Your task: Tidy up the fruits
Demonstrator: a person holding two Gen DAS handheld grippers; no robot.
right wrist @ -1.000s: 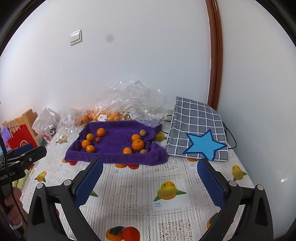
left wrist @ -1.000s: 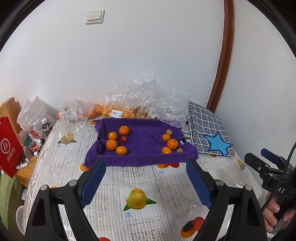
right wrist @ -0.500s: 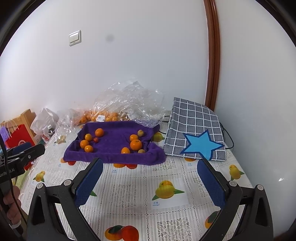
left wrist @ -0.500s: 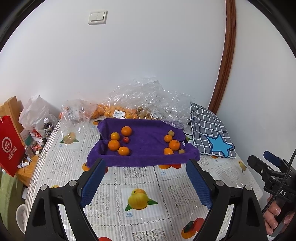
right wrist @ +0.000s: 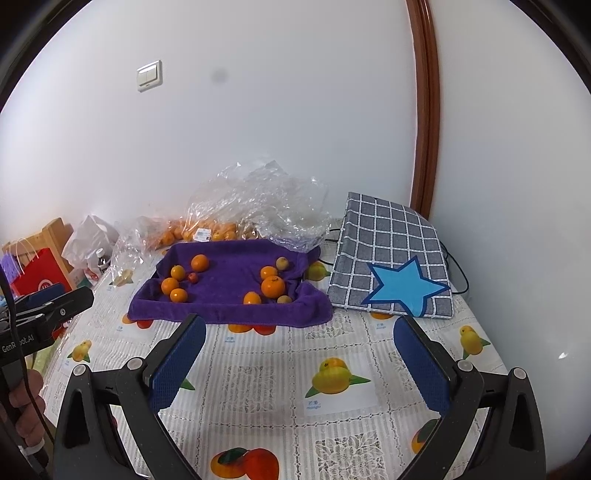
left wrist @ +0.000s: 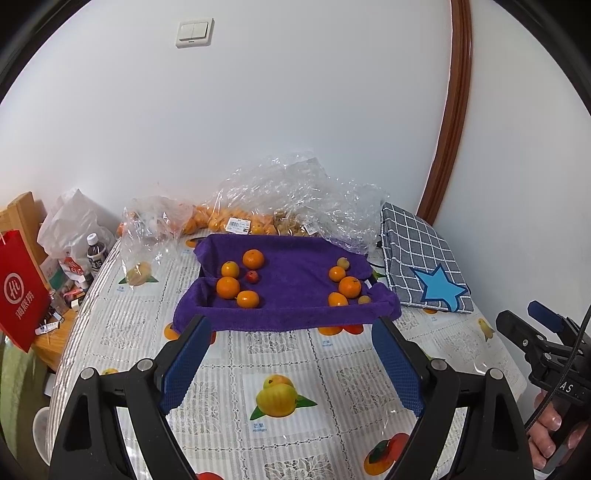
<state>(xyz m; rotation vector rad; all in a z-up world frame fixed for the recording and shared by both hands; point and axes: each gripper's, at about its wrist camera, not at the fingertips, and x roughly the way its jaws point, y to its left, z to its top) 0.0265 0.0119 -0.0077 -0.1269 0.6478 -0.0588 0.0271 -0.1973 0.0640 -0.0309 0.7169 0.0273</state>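
Left claw (left wrist: 291, 354) released above the worktop (left wrist: 280, 354), right claw (right wrist: 299, 354) likewise released, purple towel tray (left wrist: 291, 284) long axis left-to-right, mandarins (left wrist: 228, 287) grouped left, oranges (left wrist: 349, 287) grouped right.

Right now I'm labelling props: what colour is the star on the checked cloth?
Light blue star with darker outline, clearest in the right wrist view.

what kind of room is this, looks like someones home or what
Most likely a home dining corner: a table with a fruit-print tablecloth, a wall light switch, and shopping bags of oranges against the wall.
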